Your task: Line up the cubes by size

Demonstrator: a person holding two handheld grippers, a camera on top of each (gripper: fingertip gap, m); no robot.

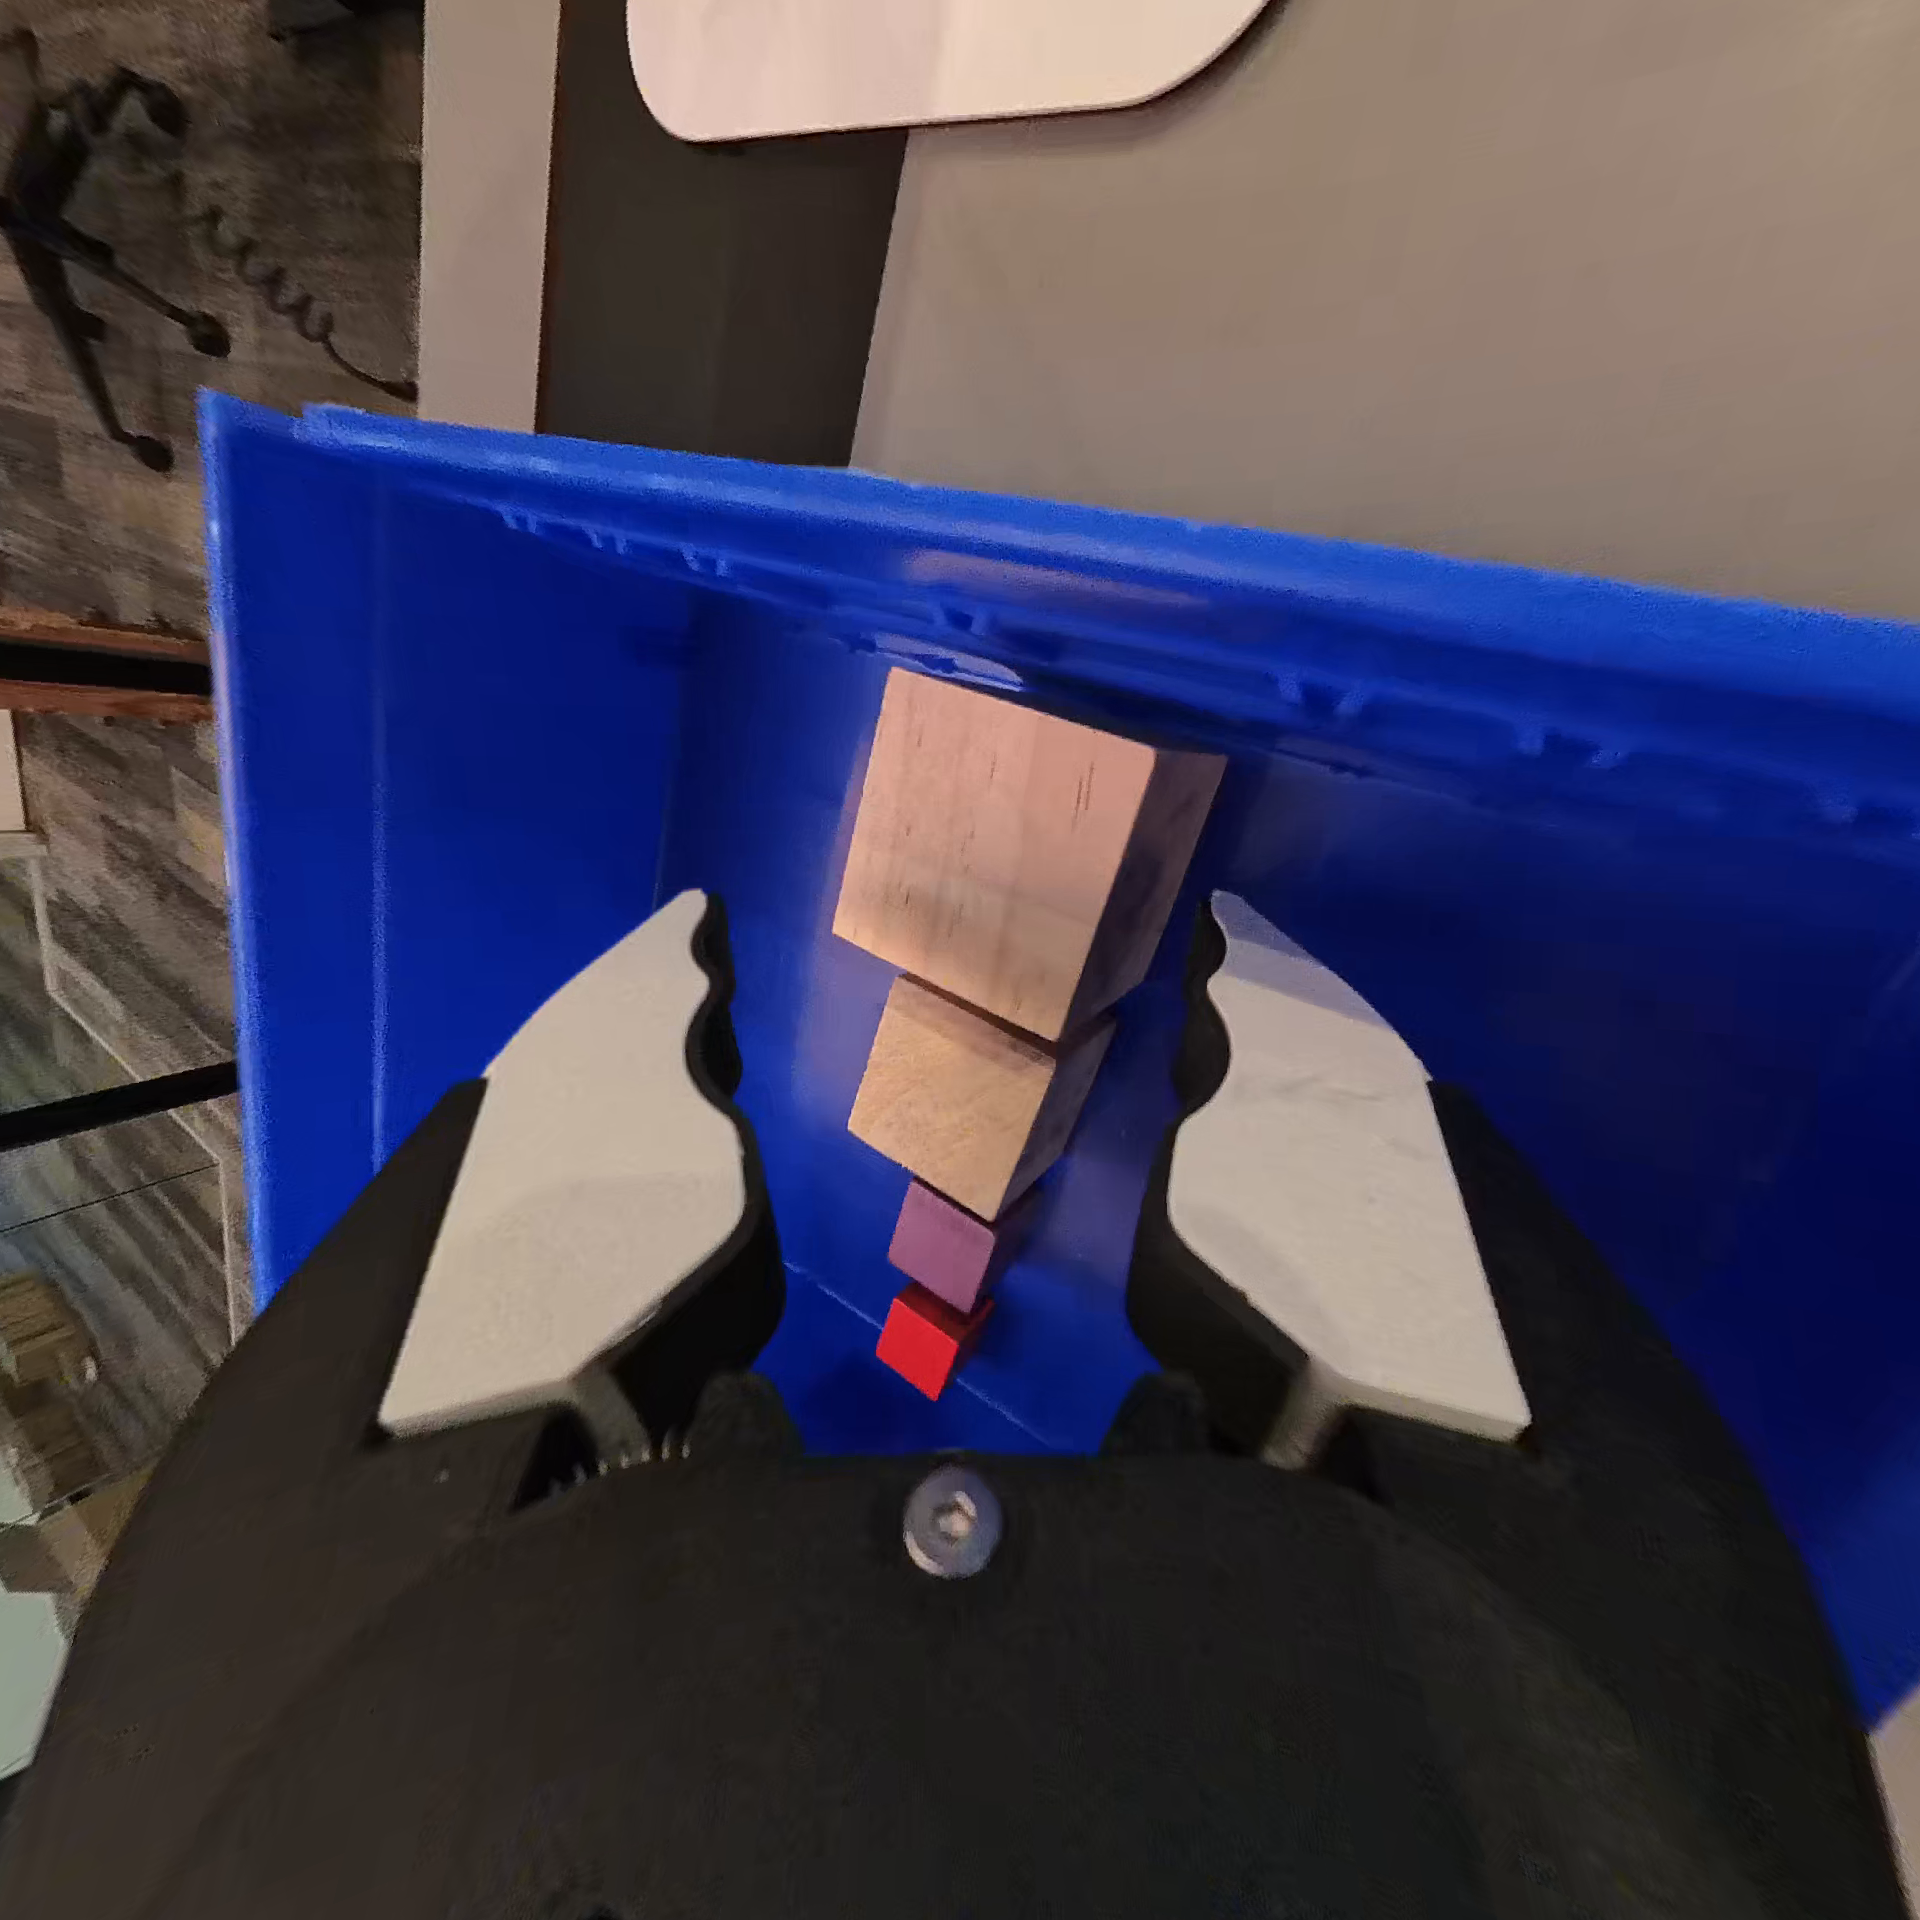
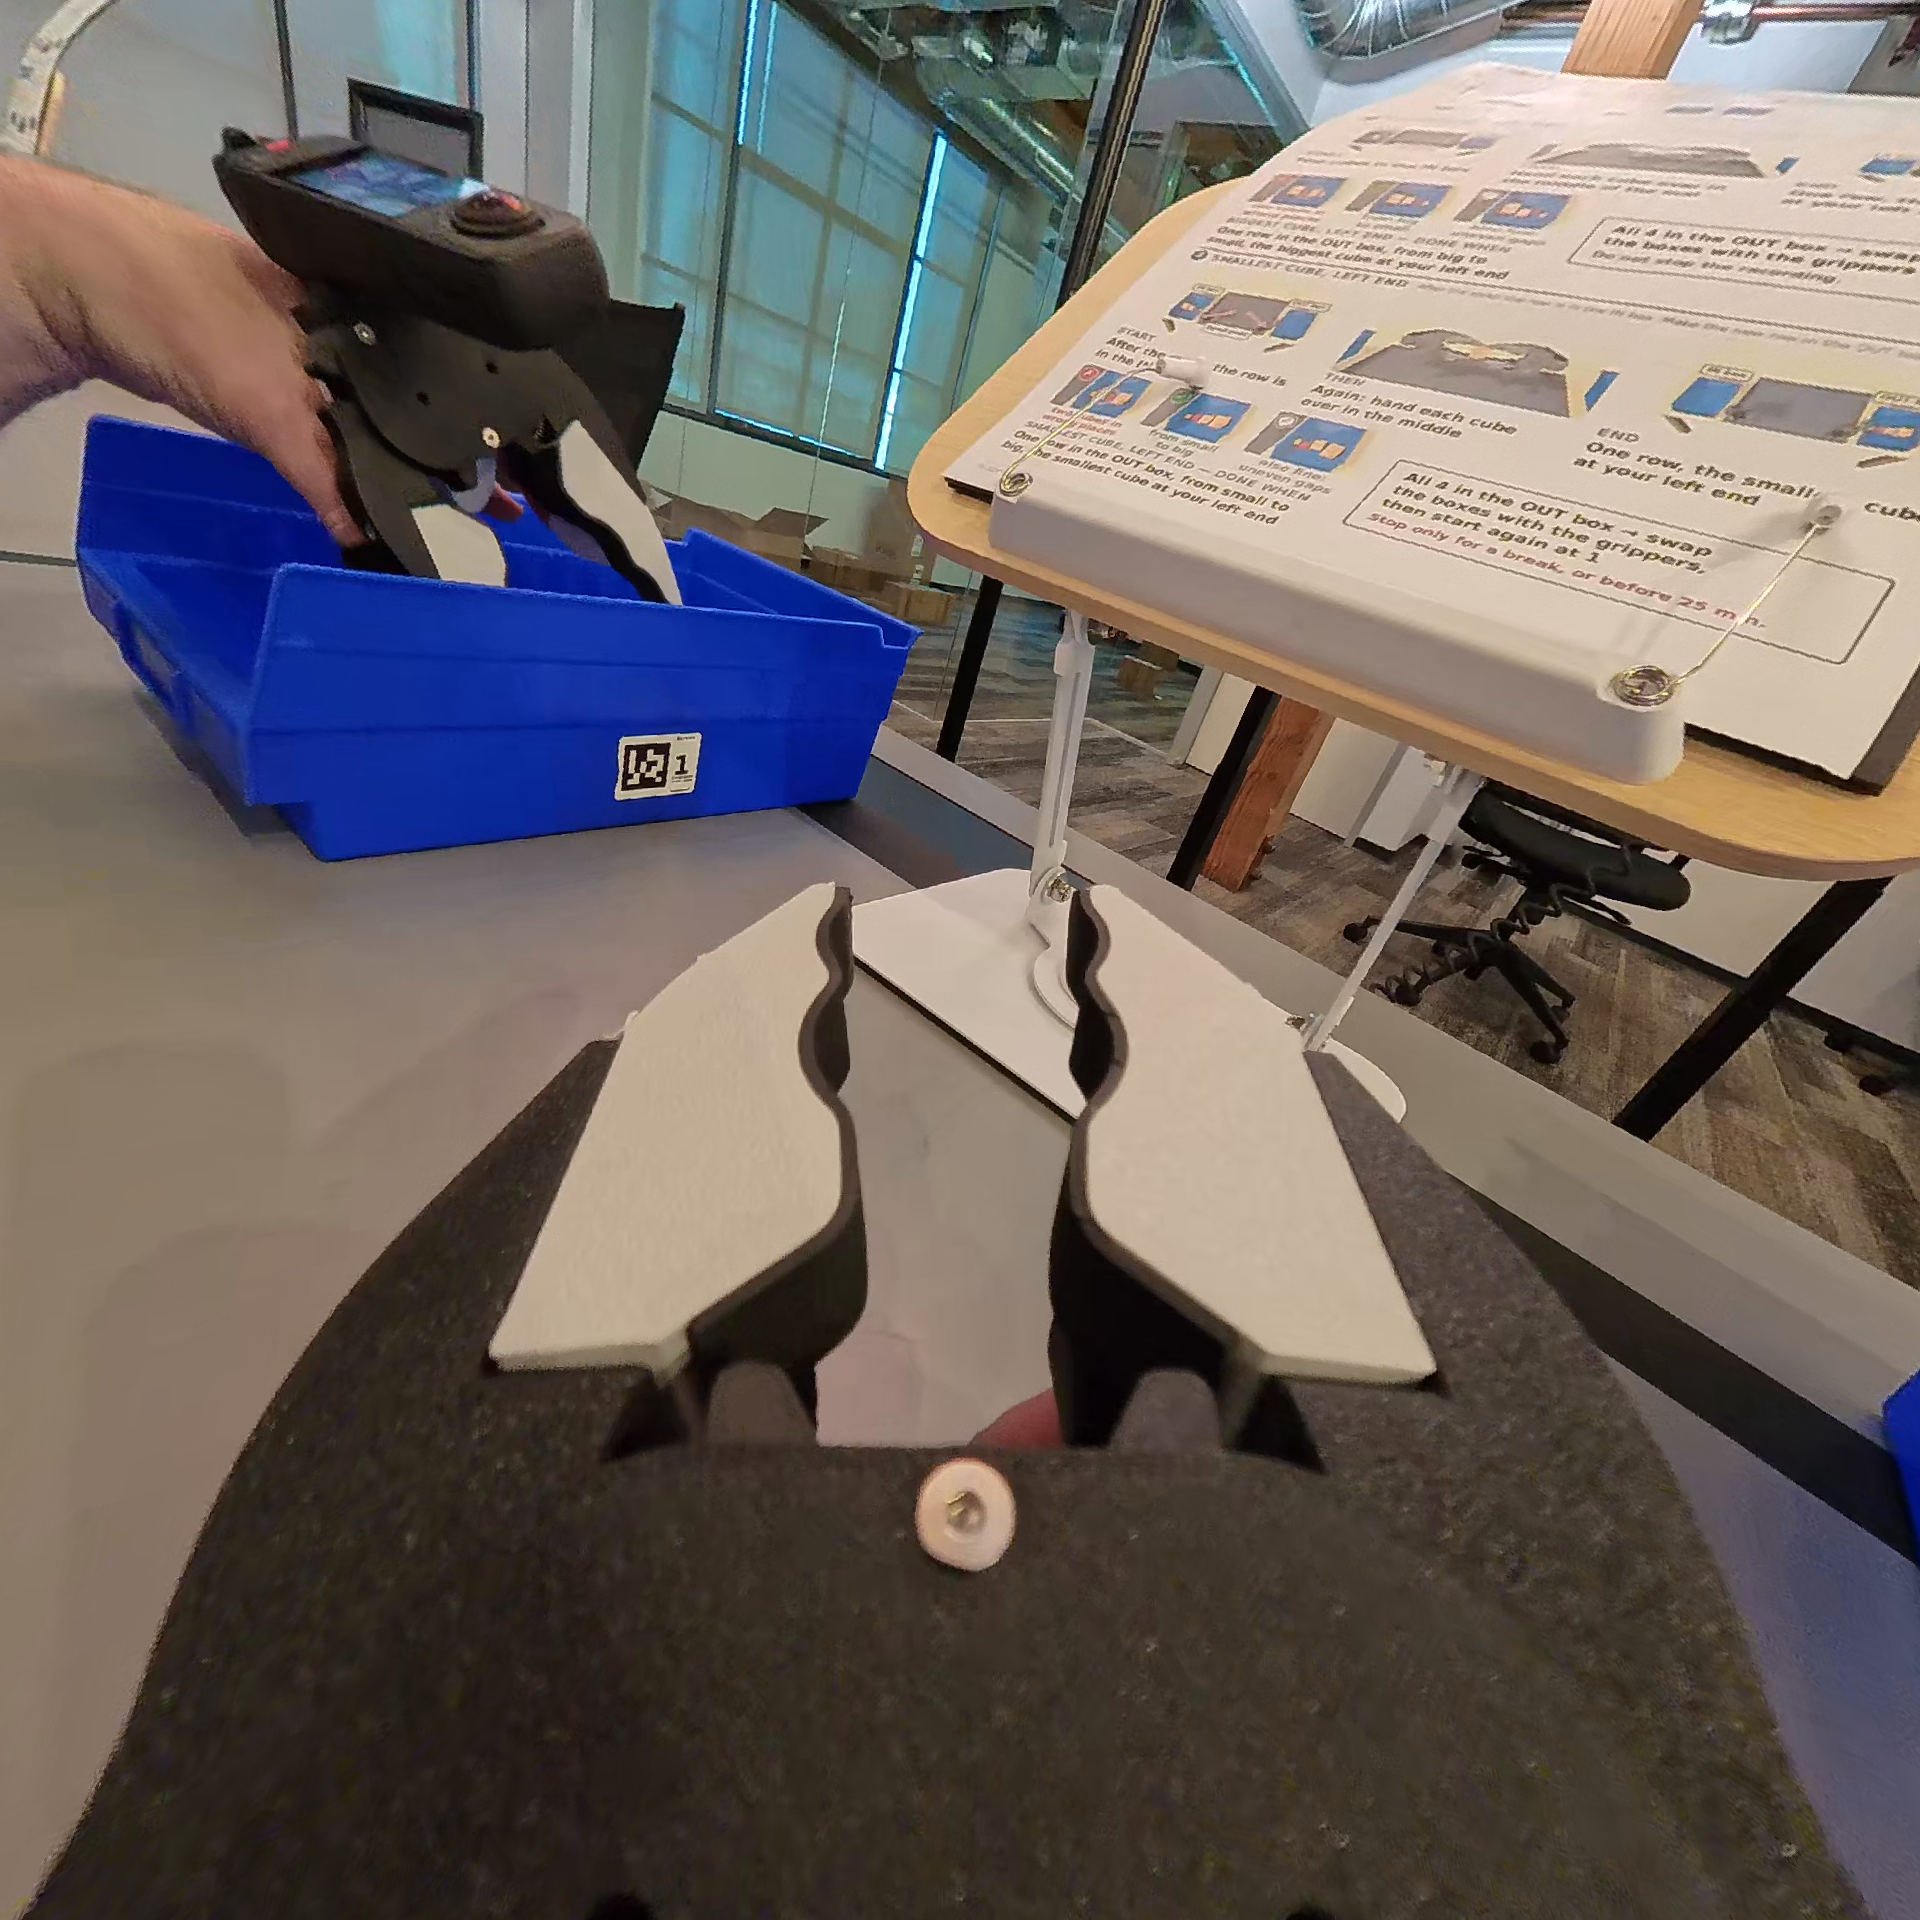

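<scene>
Grey tabletop (image 2: 312, 1039) in an office with glass walls; instruction board on a white stand (image 2: 1455, 416) fills the upper right of the right wrist view. Blue bin (image 1: 468, 831) takes up the centre of the left wrist view, and inside it four cubes run in one line from upper centre downward: large wooden cube (image 1: 987, 852), medium wooden cube (image 1: 956, 1101), purple cube (image 1: 940, 1247), red cube (image 1: 920, 1340). Each appears to touch or sit just beside the next. Sizes step down in order, so the row looks finished; judging by this, only minor straightening, if any, remains.

Left gripper (image 1: 956, 935) hangs over the row, fingers spread wide either side of the large cube, pads clear of it, nothing gripped. Right gripper (image 2: 961, 935) sits at lower centre above the table, fingers partly apart, nothing between them
</scene>
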